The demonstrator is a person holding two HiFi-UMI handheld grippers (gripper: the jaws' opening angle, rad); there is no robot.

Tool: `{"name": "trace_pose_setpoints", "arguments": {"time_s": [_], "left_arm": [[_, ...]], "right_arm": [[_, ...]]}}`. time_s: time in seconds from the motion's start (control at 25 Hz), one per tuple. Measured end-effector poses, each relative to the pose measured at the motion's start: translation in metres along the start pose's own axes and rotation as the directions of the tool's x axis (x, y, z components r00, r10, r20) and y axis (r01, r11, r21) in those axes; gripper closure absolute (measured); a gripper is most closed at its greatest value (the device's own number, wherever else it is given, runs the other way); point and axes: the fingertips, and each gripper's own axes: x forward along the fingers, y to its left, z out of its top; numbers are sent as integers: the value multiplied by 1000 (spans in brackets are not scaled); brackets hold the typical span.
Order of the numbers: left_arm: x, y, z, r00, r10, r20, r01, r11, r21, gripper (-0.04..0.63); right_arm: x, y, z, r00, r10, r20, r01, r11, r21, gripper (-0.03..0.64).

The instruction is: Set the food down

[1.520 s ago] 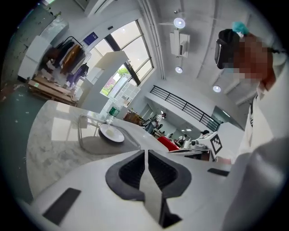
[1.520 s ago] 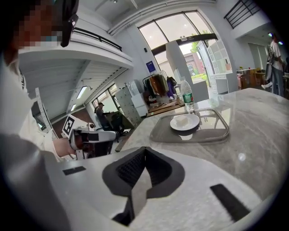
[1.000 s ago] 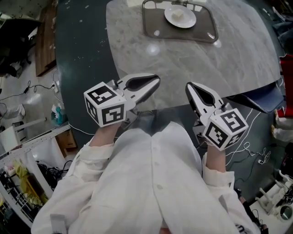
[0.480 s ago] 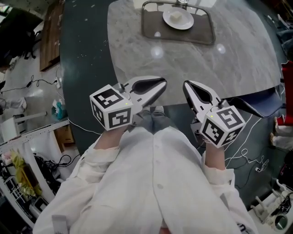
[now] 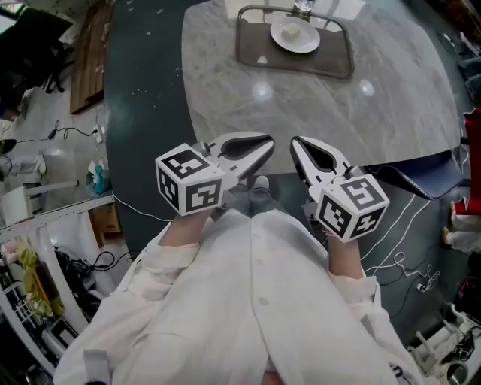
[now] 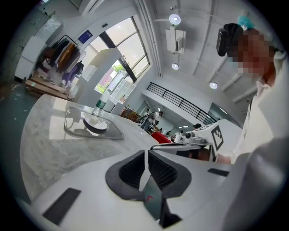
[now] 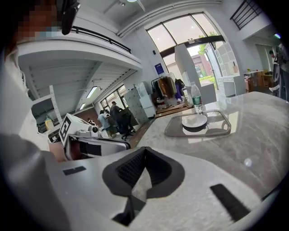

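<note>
A person in a white shirt [image 5: 248, 301] is standing at the near edge of a round, grey stone surface [image 5: 323, 113] and is holding a hand-held gripper in each hand. The left hand-held gripper [image 5: 264, 143] is hanging over the near edge of the surface. Its two jaws are pressing together with nothing between them. The right hand-held gripper [image 5: 295, 144] is hanging just beside it, also over the near edge. Its jaws are clenching tight too, with nothing in them. The two tips are pointing toward the far edge and are sitting near each other, but they are not touching. The left cube [image 5: 189, 180] and the right cube [image 5: 352, 207], white with black squares, are riding on the backs of the hand-held grippers, close to the person's wrists. The food [image 5: 292, 31], a small white lump, is lying on a white plate [image 5: 310, 43]. The plate is sitting in a grey tray [image 5: 255, 54]. The tray is resting by the far edge of the surface, well apart from both hand-held grippers. A clear bottle [image 5: 303, 6] is standing just behind the tray, right at the far edge.
</note>
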Motion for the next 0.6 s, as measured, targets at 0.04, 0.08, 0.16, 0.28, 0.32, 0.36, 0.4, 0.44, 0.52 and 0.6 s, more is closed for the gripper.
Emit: {"name": "trace_pose_setpoints", "arguments": {"time_s": [0.04,0.08,0.16,0.28,0.32,0.36,0.4,0.44,0.52,0.6], "left_arm": [[1,-1,0,1000,0,-1,0,1000,0,561],[1,-1,0,1000,1,-1,-1,1000,0,561],[-1,-2,0,1000,3,1,-3,1000,-1,561],[-1,-2,-1,1000,4,-2,-4,1000,-4,561],[-1,-1,-1,1000,2,-4,-2,1000,-6,561],[0,-1,-2,1000,0,-6,0,1000,-7,561],[0,-1,-2,1000,-1,-9,1,1000,-7,561],[0,-2,-3,1000,-1,-10,1,1000,-6,561],[-1,-2,-2,1000,3,-7,-3,1000,-7,561],[-1,-1,1,1000,8,-2,-8,1000,-7,561]], "right_arm": [[0,1,-2,1000,4,-4,-4,1000,0,614],[0,3,-3,1000,7,-6,-7,1000,-2,614],[0,8,-4,1000,15,-9,-15,1000,-12,614],[1,11,-3,1000,23,-13,-24,999,-27,614],[2,11,-2,1000,24,-12,-24,999,-30,614],[2,11,-2,1000,24,-12,-24,999,-32,614],[2,12,-1,1000,24,-11,-24,999,-34,614],[2,12,-1,1000,24,-10,-24,999,-35,614],[3,12,0,1000,23,-10,-23,999,-36,614],[4,10,1,1000,20,-13,-20,999,-36,614]]}}
